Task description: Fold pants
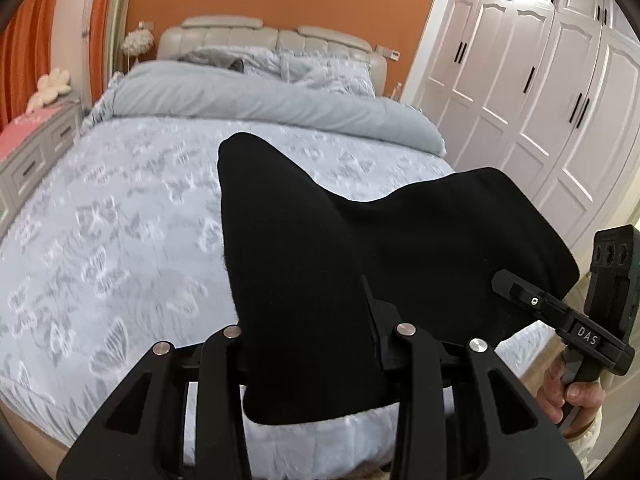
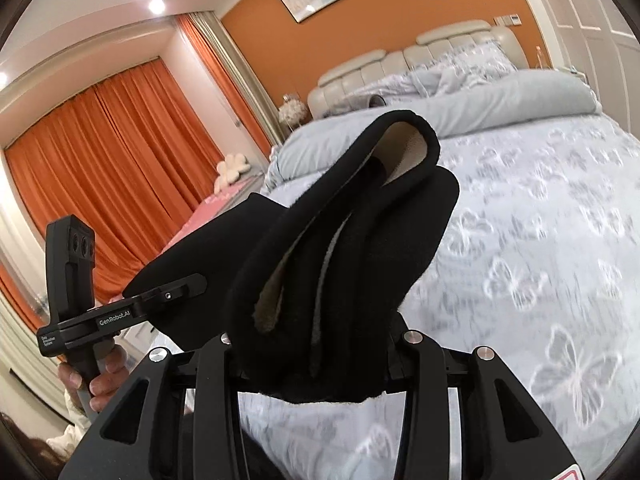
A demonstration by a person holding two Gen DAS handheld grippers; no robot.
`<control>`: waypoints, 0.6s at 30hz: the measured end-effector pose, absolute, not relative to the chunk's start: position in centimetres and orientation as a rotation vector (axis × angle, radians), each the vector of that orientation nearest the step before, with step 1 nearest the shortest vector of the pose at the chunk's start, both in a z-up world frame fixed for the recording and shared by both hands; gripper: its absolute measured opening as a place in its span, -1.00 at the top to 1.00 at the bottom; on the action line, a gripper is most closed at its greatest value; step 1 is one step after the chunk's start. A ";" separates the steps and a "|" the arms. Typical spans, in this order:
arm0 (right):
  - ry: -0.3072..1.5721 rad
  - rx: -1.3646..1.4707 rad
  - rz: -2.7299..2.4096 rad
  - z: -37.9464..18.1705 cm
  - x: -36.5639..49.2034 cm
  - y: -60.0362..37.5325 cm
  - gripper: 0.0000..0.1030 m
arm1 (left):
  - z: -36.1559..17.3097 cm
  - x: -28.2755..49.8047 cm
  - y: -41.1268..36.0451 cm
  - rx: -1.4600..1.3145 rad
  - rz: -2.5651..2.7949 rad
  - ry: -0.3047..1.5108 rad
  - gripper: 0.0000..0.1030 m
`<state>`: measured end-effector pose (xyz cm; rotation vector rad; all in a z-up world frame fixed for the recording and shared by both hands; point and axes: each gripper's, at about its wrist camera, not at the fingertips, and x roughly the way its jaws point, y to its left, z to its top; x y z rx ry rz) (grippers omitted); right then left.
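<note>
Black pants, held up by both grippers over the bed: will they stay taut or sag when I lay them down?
The black pants are probably floppy: the cloth dips between the left gripper and the right gripper. Likely thick and not slippery; a fuzzy lining shows at the fold. Expect bunching on the bed.

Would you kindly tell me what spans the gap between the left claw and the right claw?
The black pants stretch between them, pinched in the left claw and the right claw; the left wrist view shows this, above the bed.
</note>
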<state>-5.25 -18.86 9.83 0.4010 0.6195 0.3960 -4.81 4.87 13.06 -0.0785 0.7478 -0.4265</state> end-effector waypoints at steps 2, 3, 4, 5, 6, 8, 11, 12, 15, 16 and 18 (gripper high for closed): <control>0.605 0.392 0.399 10.2 -3.8 -18.8 0.28 | 13.7 -3.6 4.6 -0.063 -0.409 0.727 0.34; 0.599 0.392 0.400 10.6 -3.4 -18.7 0.28 | 14.0 -3.1 4.4 -0.056 -0.402 0.719 0.34; 0.594 0.387 0.402 10.8 -2.5 -18.7 0.28 | 14.3 -2.4 4.2 -0.046 -0.393 0.711 0.34; 0.588 0.384 0.401 11.1 -1.8 -18.6 0.28 | 14.4 -1.8 4.0 -0.037 -0.386 0.705 0.33; 0.583 0.382 0.400 11.2 -1.3 -18.6 0.28 | 14.5 -1.2 3.9 -0.032 -0.381 0.700 0.33; 0.575 0.378 0.400 11.5 0.1 -18.6 0.28 | 14.8 0.3 3.7 -0.026 -0.369 0.691 0.33; 0.563 0.379 0.400 11.9 2.4 -18.7 0.28 | 15.1 2.3 3.4 -0.026 -0.355 0.680 0.33; 0.562 0.382 0.400 11.9 2.9 -18.7 0.28 | 15.1 2.7 3.4 -0.027 -0.353 0.678 0.33; 0.561 0.387 0.400 11.6 4.9 -18.8 0.28 | 15.1 4.6 3.2 -0.028 -0.337 0.673 0.33; 0.562 0.386 0.400 11.6 5.5 -18.8 0.28 | 15.1 5.3 3.0 -0.023 -0.331 0.672 0.33; 0.562 0.387 0.397 11.4 6.7 -18.9 0.28 | 14.9 6.5 2.7 -0.016 -0.323 0.670 0.33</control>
